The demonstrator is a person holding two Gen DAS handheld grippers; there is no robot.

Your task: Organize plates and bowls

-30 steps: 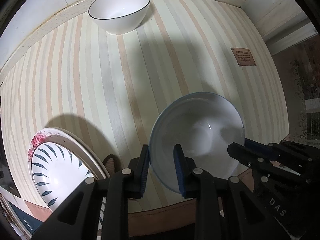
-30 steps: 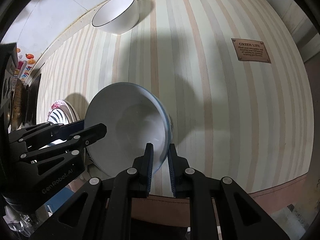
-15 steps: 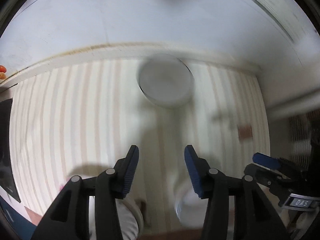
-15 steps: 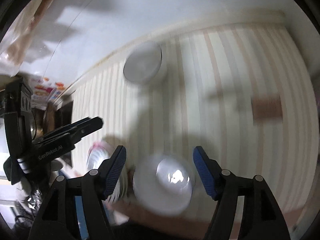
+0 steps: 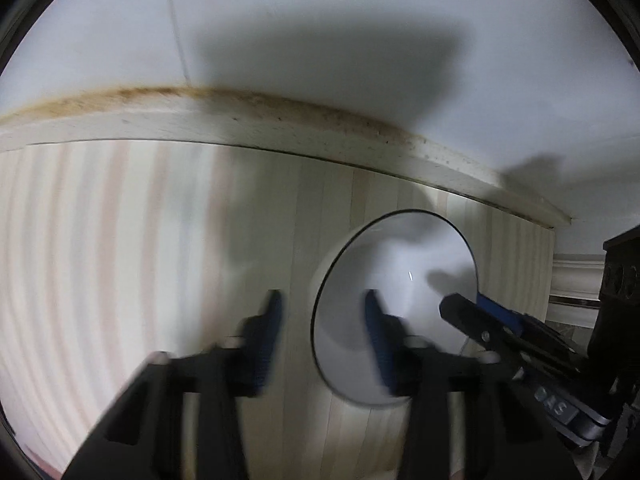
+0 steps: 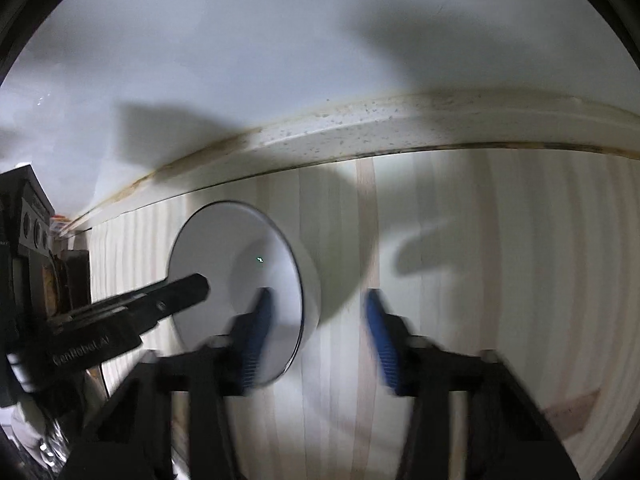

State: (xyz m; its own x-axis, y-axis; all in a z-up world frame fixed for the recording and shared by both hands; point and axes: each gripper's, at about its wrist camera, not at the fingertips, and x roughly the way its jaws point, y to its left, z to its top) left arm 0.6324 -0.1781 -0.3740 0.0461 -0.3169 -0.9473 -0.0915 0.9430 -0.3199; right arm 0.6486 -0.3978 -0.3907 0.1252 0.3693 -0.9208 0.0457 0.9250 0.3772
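1. White bowl (image 5: 394, 304) stands on striped bench (image 5: 120, 260), near the back ledge (image 5: 280, 120).
2. Left tool (image 5: 320, 320) and right tool (image 6: 316, 320) both spread, empty, straddling opposite rims.
3. Judged rigid, glazed, slippery, breakable; grip the rim wall.

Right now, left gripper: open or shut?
Open. In the left wrist view the left gripper has its blue fingers spread wide and holds nothing; the white bowl's near rim lies between them, ungrasped.

White bowl (image 5: 394, 304) between claws; wall (image 5: 320, 40) close behind
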